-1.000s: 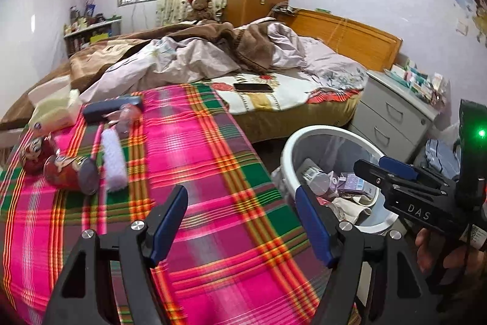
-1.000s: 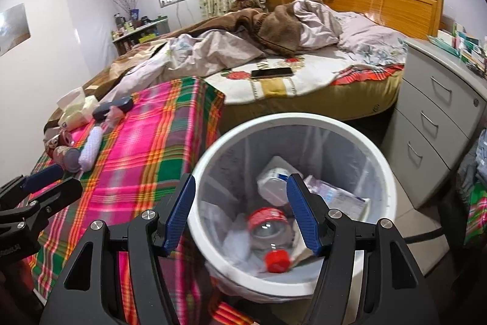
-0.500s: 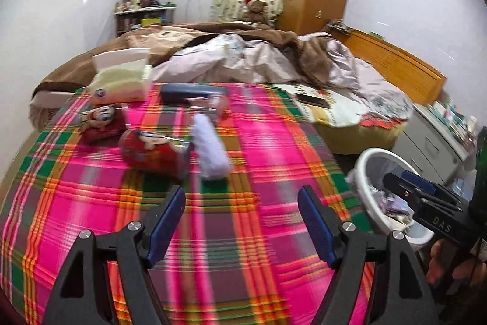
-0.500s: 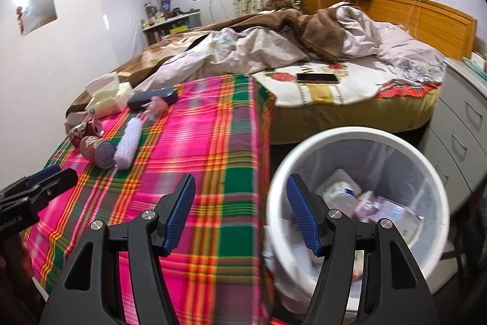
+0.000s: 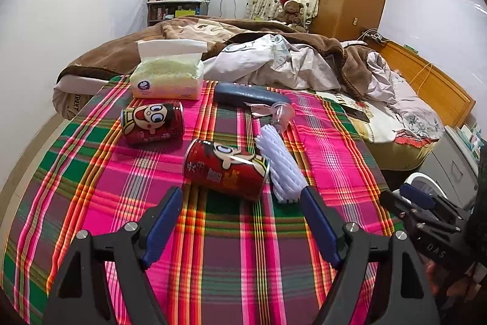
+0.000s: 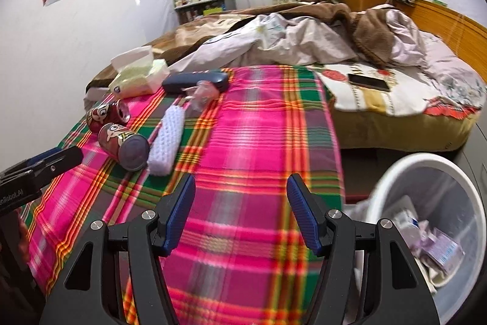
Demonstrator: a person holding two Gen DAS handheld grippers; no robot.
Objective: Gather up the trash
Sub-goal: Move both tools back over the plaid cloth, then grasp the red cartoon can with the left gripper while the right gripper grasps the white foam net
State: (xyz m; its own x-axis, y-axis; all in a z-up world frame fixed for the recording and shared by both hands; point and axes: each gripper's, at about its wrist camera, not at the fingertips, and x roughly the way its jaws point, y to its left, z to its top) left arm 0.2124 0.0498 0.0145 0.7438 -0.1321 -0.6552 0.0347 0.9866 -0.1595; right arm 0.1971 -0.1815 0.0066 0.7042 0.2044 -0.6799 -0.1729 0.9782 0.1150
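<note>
Two red cartoon cans lie on their sides on the plaid tablecloth [image 5: 243, 249]: the near can [image 5: 226, 169] just ahead of my open, empty left gripper [image 5: 240, 221], the far can [image 5: 152, 125] behind it to the left. Both show in the right wrist view, near can [image 6: 123, 145], far can [image 6: 106, 114]. A white foam sleeve [image 5: 281, 166] lies against the near can's right side. My right gripper [image 6: 240, 212] is open and empty over the cloth's right part. The white trash bin [image 6: 426, 172] with rubbish stands on the floor at the right.
A tissue pack [image 5: 167, 78], a dark blue case [image 5: 249, 95] and a clear plastic piece [image 5: 281, 113] lie at the table's far side. The unmade bed [image 5: 304, 63] with a phone [image 6: 368, 81] is behind. Grey drawers [image 5: 453, 163] stand beside the bin.
Both grippers have swung left, away from the bin and toward the table. The left one now faces the cans close up; the bin has slid to the right edge of both views.
</note>
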